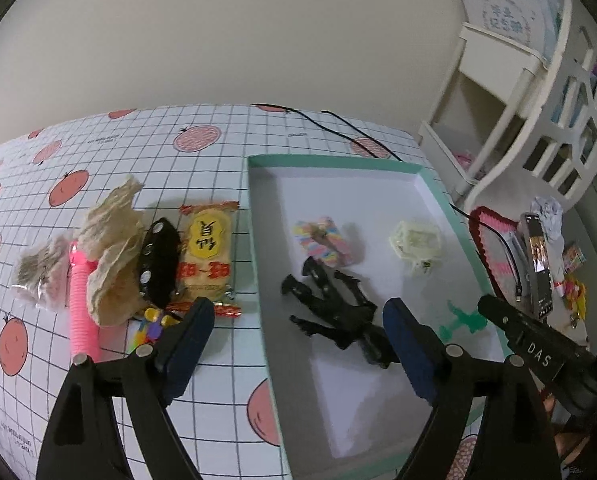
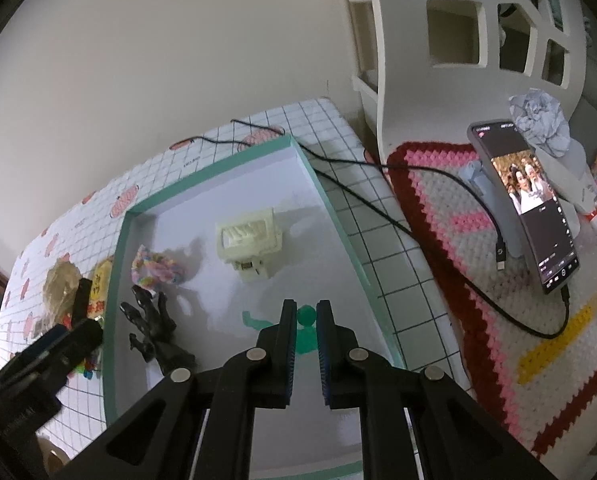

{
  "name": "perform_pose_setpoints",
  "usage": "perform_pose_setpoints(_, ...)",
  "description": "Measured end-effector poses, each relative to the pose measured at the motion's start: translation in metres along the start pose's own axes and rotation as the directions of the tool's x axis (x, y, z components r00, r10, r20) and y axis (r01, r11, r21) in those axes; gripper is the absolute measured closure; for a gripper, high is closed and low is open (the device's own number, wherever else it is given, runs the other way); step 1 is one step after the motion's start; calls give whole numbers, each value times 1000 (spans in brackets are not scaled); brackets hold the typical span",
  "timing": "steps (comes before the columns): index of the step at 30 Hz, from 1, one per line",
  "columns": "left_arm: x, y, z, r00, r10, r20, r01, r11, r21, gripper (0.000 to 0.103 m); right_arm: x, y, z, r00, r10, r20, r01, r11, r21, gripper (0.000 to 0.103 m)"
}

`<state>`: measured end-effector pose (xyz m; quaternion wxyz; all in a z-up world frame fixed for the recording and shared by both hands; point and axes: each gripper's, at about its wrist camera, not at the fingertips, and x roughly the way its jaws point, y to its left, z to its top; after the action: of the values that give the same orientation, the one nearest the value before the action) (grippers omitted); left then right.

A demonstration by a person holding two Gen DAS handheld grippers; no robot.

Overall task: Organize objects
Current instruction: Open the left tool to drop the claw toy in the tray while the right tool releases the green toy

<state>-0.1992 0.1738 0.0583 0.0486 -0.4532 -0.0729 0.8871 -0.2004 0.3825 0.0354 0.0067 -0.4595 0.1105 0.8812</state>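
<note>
A teal-rimmed tray (image 1: 254, 216) (image 2: 116, 280) with a white floor holds a black toy figure (image 1: 330, 312) (image 2: 154, 328), a rainbow-coloured piece (image 1: 324, 240) (image 2: 156, 268) and a cream plastic part (image 1: 416, 242) (image 2: 248, 240). A green toy figure (image 1: 464, 320) (image 2: 306, 316) lies low at the tray's right side. My right gripper (image 2: 306, 320) (image 1: 488, 306) is narrowed on it, and the green fills the gap between the pads. My left gripper (image 1: 298, 336) hangs open over the tray's left rim, with the black figure just ahead of it.
Left of the tray on the tomato-print cloth lie a yellow snack packet (image 1: 208, 256), a black strap (image 1: 158, 264), crumpled beige wrappers (image 1: 112, 248), a pink tube (image 1: 80, 308) and small coloured bits (image 1: 152, 320). A phone (image 2: 526, 208) with a cable stands on a crocheted mat (image 2: 458, 264), before a white shelf (image 2: 478, 20).
</note>
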Motion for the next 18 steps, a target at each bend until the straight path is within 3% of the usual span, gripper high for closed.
perform_pose_setpoints(2,0,2,-1,1000,3,0,-3,1000,-2,16,1,0,-1,1000,-8,-5,8,1000,-4,88)
perform_pose_setpoints(4,1,2,-1,1000,6,-4,-6,1000,-1,16,1,-2,-1,1000,-5,-8,5,1000,2,78)
perform_pose_setpoints(10,1,5,-1,1000,14,-3,-14,1000,-11,11,-2,-1,-1,1000,-6,2,6,1000,-13,75)
perform_pose_setpoints(15,-1,10,-2,1000,26,3,-26,999,-24,9,-5,4,-1,1000,-5,17,5,999,-32,60)
perform_pose_setpoints(18,-1,13,-3,1000,31,5,-31,999,-33,3,-4,8,-2,1000,-4,16,4,999,-52,47)
